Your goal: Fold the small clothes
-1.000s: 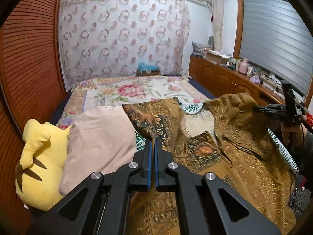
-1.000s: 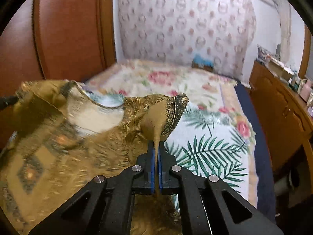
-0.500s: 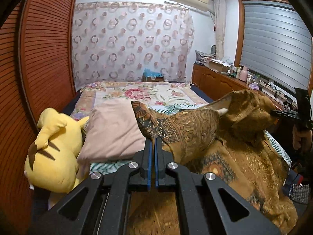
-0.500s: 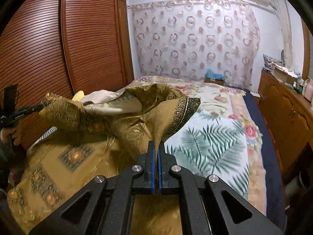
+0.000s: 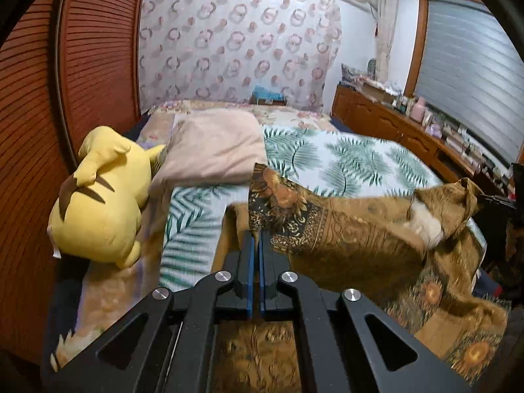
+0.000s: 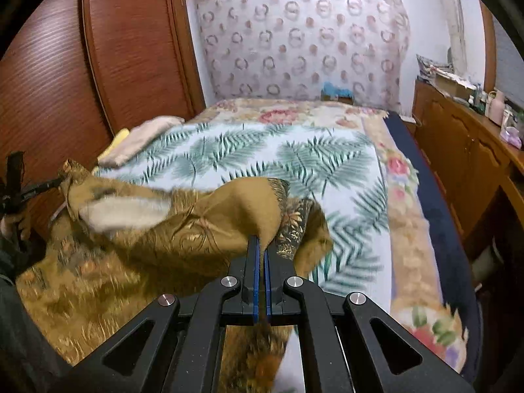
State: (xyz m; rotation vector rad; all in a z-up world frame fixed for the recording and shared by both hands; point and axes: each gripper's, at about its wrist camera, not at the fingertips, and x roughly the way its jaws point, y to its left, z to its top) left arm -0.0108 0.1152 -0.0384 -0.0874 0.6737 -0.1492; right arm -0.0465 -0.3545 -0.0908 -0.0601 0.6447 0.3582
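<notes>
A brown patterned garment [image 5: 353, 229] is held stretched between the two tools above the near part of the bed [image 5: 344, 160]. The left gripper [image 5: 256, 239] is closed, its blue pads pinched on a dark-bordered corner of the cloth. The right gripper [image 6: 262, 245] is likewise closed, with a fold of the same garment [image 6: 183, 229] clamped between its pads. The lower part of the cloth is draped over the near edge of the bed, and a pale lining is exposed near the neck opening.

Several risks can be judged from here. Only thin edges of fabric are gripped, so a corner could be pulled out of the pads if the tools are drawn too far apart or jerked. The cloth is bunched and twisted between the two holds, so a crooked or doubled fold is likely if it is laid down without being spread first. The hanging part could drag the garment off the near edge of the bed once tension is released. On the left, a beige pillow [image 5: 216, 147] and a yellow plush toy [image 5: 101, 196] lie close to the cloth, and either could be caught or shifted if the garment is swung that way.

No basket, box or drawer for folded clothes is visible in either view. On the sideboard [image 6: 465, 150] at the right, small bottles and boxes are seen, but their contents cannot be told.
</notes>
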